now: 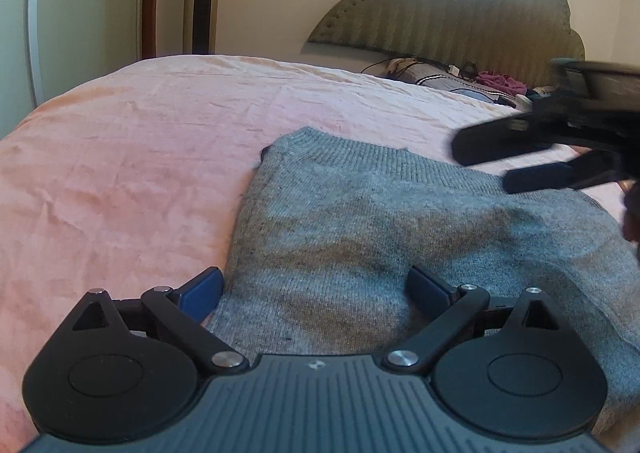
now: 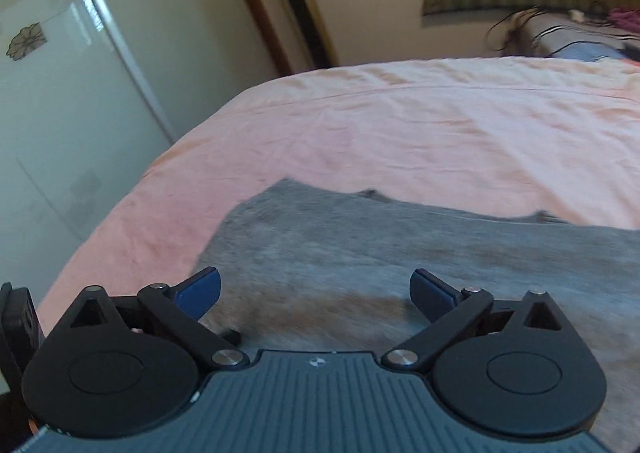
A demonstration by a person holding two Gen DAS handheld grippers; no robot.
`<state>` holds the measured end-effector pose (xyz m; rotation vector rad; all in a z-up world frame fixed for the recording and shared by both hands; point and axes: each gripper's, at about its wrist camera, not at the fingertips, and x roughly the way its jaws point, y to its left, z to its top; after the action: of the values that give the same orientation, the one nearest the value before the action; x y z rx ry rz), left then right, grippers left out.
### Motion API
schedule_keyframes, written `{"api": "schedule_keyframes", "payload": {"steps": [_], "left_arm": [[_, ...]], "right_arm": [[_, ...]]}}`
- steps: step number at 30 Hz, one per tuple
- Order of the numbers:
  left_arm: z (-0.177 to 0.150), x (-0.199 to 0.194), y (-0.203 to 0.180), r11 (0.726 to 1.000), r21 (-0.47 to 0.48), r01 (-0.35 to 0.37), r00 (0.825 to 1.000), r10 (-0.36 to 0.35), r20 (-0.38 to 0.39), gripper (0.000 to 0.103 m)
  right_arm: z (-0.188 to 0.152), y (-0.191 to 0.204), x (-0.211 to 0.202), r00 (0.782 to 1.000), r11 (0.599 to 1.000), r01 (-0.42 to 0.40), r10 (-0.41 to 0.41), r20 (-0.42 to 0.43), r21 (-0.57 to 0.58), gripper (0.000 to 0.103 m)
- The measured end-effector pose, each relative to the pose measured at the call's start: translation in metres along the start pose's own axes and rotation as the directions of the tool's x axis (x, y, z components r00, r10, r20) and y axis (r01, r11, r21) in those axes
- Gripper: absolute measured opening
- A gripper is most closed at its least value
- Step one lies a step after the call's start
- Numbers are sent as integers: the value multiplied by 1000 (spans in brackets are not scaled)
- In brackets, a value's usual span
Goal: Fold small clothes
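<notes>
Left wrist view looks along the left gripper (image 1: 316,287), whose jaws stand wide apart with nothing between them; its blue pads (image 1: 202,291) hang just above the near edge of a grey knitted sweater (image 1: 360,221). The sweater lies flat on a bed covered by a pink sheet (image 1: 120,181), its ribbed collar pointing away toward the padded headboard (image 1: 452,21). Its left edge runs straight down to the left pad. At the right of this view the right gripper (image 1: 508,161) reaches in, blurred, its dark fingers spread and empty above the sweater's far right part. In the right wrist view the right gripper (image 2: 316,289) likewise shows its jaws wide open and holding nothing, with the grey sweater (image 2: 360,245) spread beneath and ahead of them on the pink sheet (image 2: 400,125). A pillow with cables and a crumpled purple cloth (image 1: 500,81) lie by the headboard, well apart from the sweater.
</notes>
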<state>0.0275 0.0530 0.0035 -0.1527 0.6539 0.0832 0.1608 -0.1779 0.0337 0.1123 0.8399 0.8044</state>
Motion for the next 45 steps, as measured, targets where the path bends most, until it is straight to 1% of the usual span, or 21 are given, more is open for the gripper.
{"api": "schedule_keyframes", "payload": {"steps": [1,4,5,6,9,12,15,19,21,23,26,27,28,29,31,35,38,39,41,43,45], "left_arm": [[0,0,0,1000,-1,1,1000,-1,0,99],[0,0,1,1000,-5,9,1000,-9,1,100],[0,0,2,1000,-6,13,1000,-13,0,100],[0,0,2,1000,-6,16,1000,-16,0,101],[0,-1,3,1000,-10,24,1000,-24,0,102],[0,-1,4,999,-16,35,999,-35,1,102],[0,-2,6,999,-22,44,999,-44,3,103],[0,-2,6,999,-21,43,999,-43,2,103],[0,-2,6,999,-19,41,999,-41,2,103],[0,-2,6,999,-18,41,999,-41,2,103],[0,-2,5,999,-15,37,999,-37,0,103],[0,-2,5,999,-12,35,999,-35,-1,103],[0,-2,4,999,-9,32,999,-32,-2,103],[0,0,6,1000,-6,31,1000,-31,-3,103],[1,1,6,1000,-5,29,1000,-29,-5,103],[1,2,5,1000,-2,24,1000,-24,-5,103],[1,3,4,1000,1,20,1000,-20,-6,103],[1,3,4,1000,3,19,1000,-19,-7,103],[2,1,3,1000,3,4,1000,-4,-10,103],[4,-6,0,999,28,-17,1000,17,5,103],[10,-13,-9,996,87,-13,999,10,33,103]], "right_arm": [[9,8,20,999,1000,-22,22,-33,0,84],[25,26,84,988,1000,4,-8,-152,-24,81],[29,33,95,991,997,29,-38,-126,-69,81],[32,41,108,990,993,54,-68,-122,-110,83],[43,50,135,988,987,85,-101,-117,-137,103],[40,58,140,984,969,123,-148,-104,-215,103],[34,50,106,991,980,112,-123,-59,-164,94],[12,25,22,994,993,83,-76,83,-88,103],[-6,12,-11,987,986,138,-129,95,-98,103],[-26,-5,-32,964,959,257,-246,95,-121,103],[-54,-40,-39,925,918,380,-379,34,-115,103],[-66,-51,-39,923,914,384,-380,57,-132,103],[-78,-57,-44,930,919,360,-341,133,-161,103],[-83,-62,-48,933,925,348,-325,152,-156,103],[-78,-62,-56,932,929,351,-335,135,-119,103],[-76,-71,-82,912,922,387,-380,156,-17,103],[-90,-93,-85,894,901,433,-429,126,-2,103],[-99,-99,-86,888,898,440,-432,155,-21,103],[-101,-105,-98,899,913,405,-406,164,38,103],[-100,-102,-117,896,911,402,-413,165,96,103],[-102,-100,-137,891,916,383,-401,214,121,103]]}}
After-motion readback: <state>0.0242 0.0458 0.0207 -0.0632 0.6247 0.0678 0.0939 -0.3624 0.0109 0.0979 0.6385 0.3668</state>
